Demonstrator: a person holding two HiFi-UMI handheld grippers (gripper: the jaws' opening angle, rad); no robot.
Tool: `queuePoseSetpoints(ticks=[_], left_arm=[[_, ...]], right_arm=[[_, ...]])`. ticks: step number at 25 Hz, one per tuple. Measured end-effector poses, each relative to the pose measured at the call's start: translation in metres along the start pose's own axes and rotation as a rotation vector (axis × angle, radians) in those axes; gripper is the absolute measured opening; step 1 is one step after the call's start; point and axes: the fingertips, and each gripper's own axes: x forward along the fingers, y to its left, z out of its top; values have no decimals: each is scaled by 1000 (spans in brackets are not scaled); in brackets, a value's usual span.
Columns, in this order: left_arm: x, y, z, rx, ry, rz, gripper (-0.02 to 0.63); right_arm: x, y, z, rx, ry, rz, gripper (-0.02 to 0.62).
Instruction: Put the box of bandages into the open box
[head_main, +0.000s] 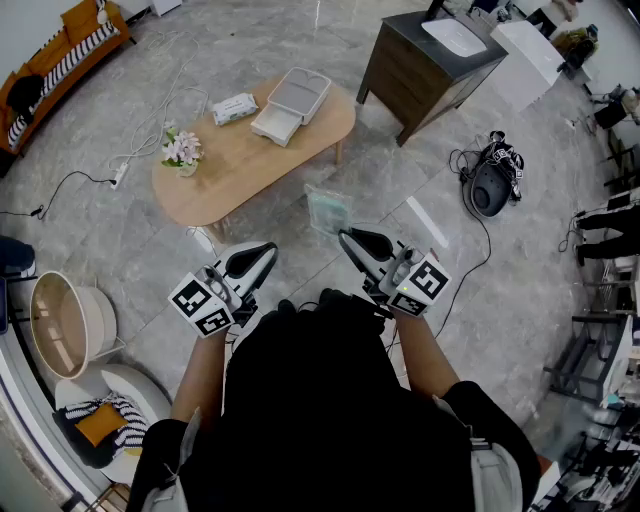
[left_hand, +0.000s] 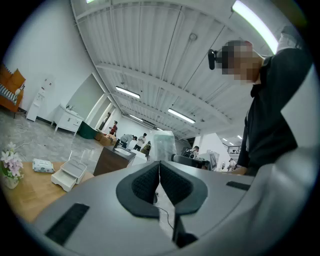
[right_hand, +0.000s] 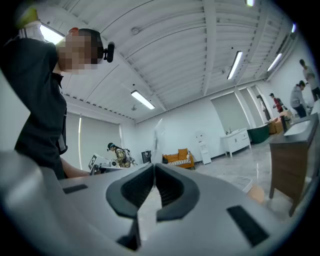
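bandage box (head_main: 328, 210) was pinched in the right gripper (head_main: 345, 237). jaws were clenched on its near edge, w/ the rest sticking out past the tips, in the air & well short of the desk (head_main: 215, 190). in the right gripper view it showed edge-on as a thin pale sliver rising from the tips. left gripper (head_main: 268, 247) had jaws pressed together w/ nothing between.

handling, my read: light, thin-walled, see-through, w/ greenish stuff inside. prob flexes or dents if squeezed hard. smooth skin, so a one-edge pinch could let it swing or slip. a hold further in, across the flat faces nearer the middle, would be steadier. gentle pressure only.

open box (head_main: 290, 105) lay far ahead of both jaws, on the desk's far part w/ its lid thrown back. its rim is low, so coming down from above looks easiest. wipes pack (head_main: 234, 108) sat just left of it. flowers (head_main: 182, 150) stood ahead-left of the left jaws, near the desk edge & out of the straight line to the open box. cabinet (head_main: 425, 65) stood ahead-right of the right jaws, apart from the desk. bare floor lay between the jaws & the desk, w/ a cable (head_main: 150, 125) trailing off to the left.
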Motion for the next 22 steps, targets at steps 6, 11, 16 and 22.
queuePoseSetpoints(ticks=[6, 11, 16, 22], left_arm=[[3, -1, 0, -8, 16, -20, 17], [8, 3, -2, -37, 7, -17, 17], [18, 1, -5, -32, 28, -19, 17], [34, -3, -1, -27, 30, -3, 17]], right_arm=[[6, 4, 4, -18, 23, 40, 20], [3, 1, -1, 11, 23, 45, 20], [-1, -6, -2, 26, 26, 59, 20], [-8, -15, 11, 76, -17, 97, 20]])
